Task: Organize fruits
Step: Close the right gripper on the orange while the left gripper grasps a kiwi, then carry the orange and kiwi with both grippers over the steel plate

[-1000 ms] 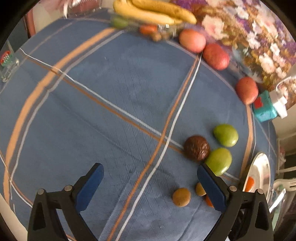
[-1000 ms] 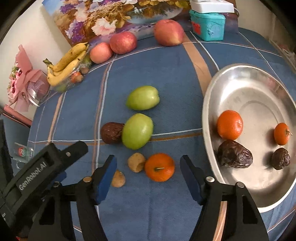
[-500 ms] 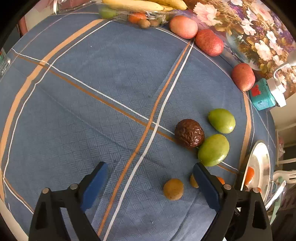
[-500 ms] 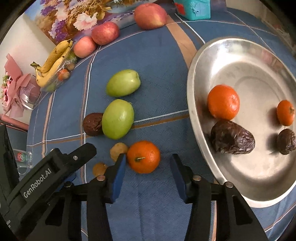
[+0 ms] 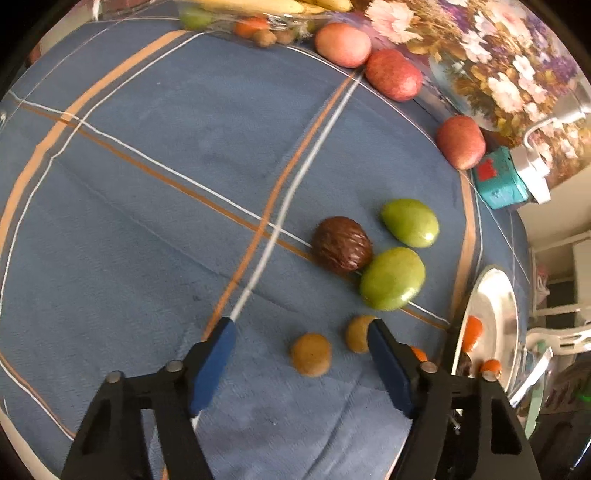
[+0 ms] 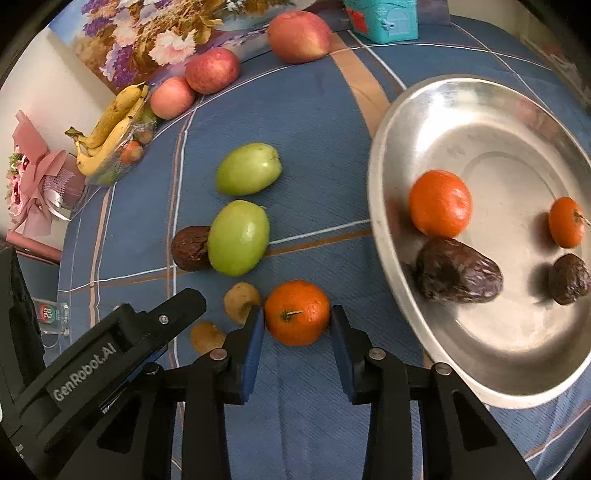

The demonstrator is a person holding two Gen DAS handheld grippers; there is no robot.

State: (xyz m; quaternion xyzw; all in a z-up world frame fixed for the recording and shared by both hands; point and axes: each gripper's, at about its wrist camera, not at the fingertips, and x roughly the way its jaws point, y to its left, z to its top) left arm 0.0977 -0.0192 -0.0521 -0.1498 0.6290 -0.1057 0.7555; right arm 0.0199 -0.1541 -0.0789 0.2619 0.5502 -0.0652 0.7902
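My right gripper (image 6: 296,314) is shut on an orange mandarin (image 6: 296,312) that rests on the blue cloth, left of the steel plate (image 6: 388,140). The plate holds two mandarins (image 6: 439,203) and two dark wrinkled fruits (image 6: 458,275). My left gripper (image 5: 301,334) is open, with a small brown fruit (image 5: 310,353) between its fingers and another (image 5: 357,332) by its right finger. Two green fruits (image 6: 238,238) and a dark wrinkled fruit (image 6: 190,248) lie beyond them.
Three red apples (image 6: 212,70), bananas (image 6: 110,122) and a teal box (image 6: 384,16) line the far edge by a flower picture. A pink bouquet (image 6: 33,184) stands at the left. The left gripper's body (image 6: 92,369) is close beside my right gripper.
My right gripper moved forward and closed on the mandarin. My left gripper moved right and forward, its jaws narrowing around the small brown fruit.
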